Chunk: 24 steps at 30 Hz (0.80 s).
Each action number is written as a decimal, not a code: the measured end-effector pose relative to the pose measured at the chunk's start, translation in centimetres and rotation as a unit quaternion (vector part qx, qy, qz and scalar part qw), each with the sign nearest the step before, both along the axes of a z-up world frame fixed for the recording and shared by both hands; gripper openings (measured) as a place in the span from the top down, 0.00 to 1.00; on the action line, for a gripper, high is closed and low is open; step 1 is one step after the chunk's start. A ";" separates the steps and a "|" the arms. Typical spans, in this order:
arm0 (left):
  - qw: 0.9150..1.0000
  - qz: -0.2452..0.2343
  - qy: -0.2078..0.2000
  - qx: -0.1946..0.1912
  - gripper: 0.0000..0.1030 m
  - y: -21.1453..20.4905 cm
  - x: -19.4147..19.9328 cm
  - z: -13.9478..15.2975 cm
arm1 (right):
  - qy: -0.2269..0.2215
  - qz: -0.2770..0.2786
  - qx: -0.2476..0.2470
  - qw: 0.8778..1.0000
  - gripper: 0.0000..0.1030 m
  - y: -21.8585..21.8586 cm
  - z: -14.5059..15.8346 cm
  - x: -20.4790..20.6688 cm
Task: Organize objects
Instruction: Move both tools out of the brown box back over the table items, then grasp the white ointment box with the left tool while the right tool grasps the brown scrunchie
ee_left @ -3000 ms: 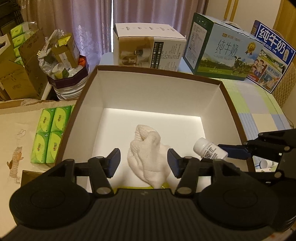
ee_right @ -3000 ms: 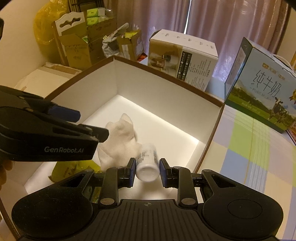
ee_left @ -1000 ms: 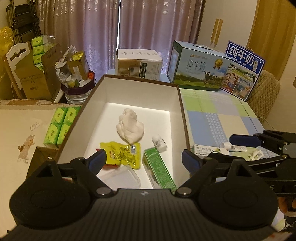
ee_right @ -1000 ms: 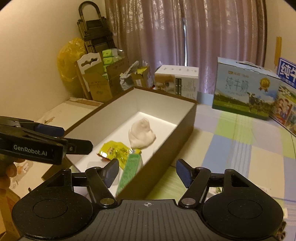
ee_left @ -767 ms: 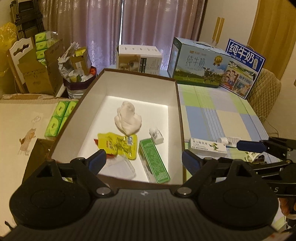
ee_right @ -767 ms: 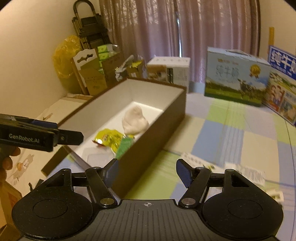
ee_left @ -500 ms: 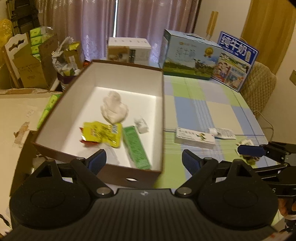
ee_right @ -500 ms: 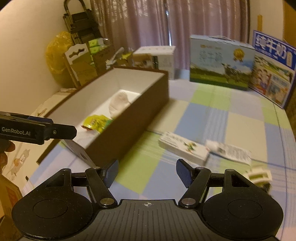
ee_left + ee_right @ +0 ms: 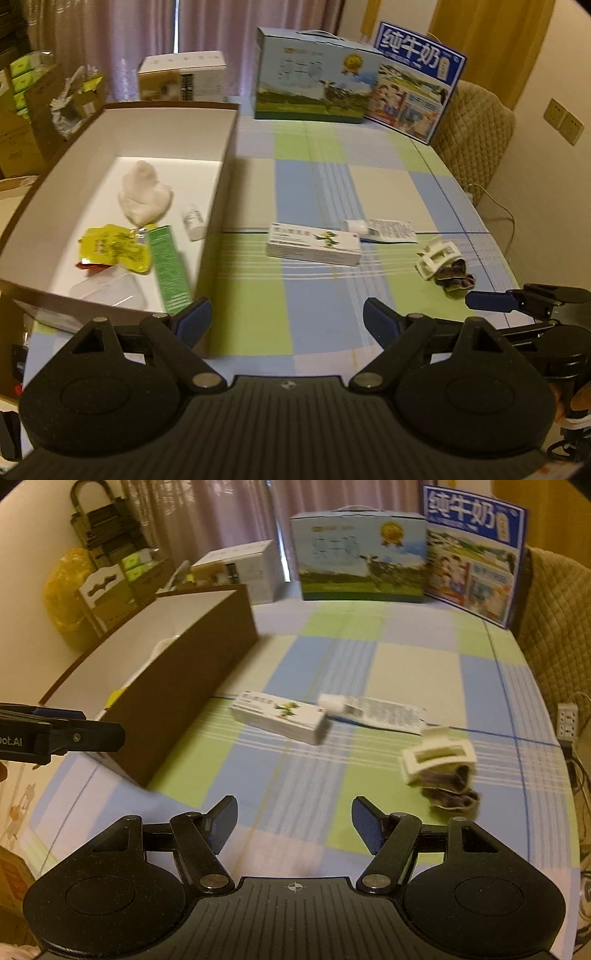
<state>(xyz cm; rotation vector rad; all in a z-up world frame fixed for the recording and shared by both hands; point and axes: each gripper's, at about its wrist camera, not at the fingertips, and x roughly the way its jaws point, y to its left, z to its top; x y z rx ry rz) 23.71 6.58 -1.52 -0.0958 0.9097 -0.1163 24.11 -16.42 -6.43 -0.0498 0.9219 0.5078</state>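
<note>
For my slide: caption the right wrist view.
Open right gripper above checked tablecloth, facing medicine box, tube, hair clip.

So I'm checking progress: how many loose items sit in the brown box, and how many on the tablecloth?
In the brown box: 6 (cloth, yellow pouch, green box, bottle, clear packet, red item)
On the tablecloth: 4 (white carton, tube, clip, dark wrapper)
Total: 10

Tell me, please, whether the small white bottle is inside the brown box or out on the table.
Inside. The small white bottle lies on the brown box's floor.
</note>
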 end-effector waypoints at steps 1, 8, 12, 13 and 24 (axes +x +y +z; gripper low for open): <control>1.000 -0.003 0.001 0.001 0.16 -0.4 0.1 -0.1 | 0.002 -0.003 0.000 1.000 0.36 -0.4 -0.1 0.1; 1.000 -0.021 0.007 -0.001 0.16 -2.9 1.6 -0.8 | 0.009 -0.032 -0.005 0.999 0.36 -2.8 -0.6 1.4; 0.999 -0.035 0.013 -0.001 0.16 -4.5 2.9 -1.6 | 0.014 -0.052 -0.011 0.999 0.36 -4.2 -1.2 2.2; 0.999 -0.037 0.015 0.000 0.16 -4.9 3.2 -1.8 | 0.015 -0.057 -0.013 0.998 0.36 -4.6 -1.4 2.4; 0.994 -0.100 0.027 0.038 0.16 -7.9 9.3 -6.1 | 0.045 -0.127 -0.021 0.991 0.36 -9.3 -3.8 5.1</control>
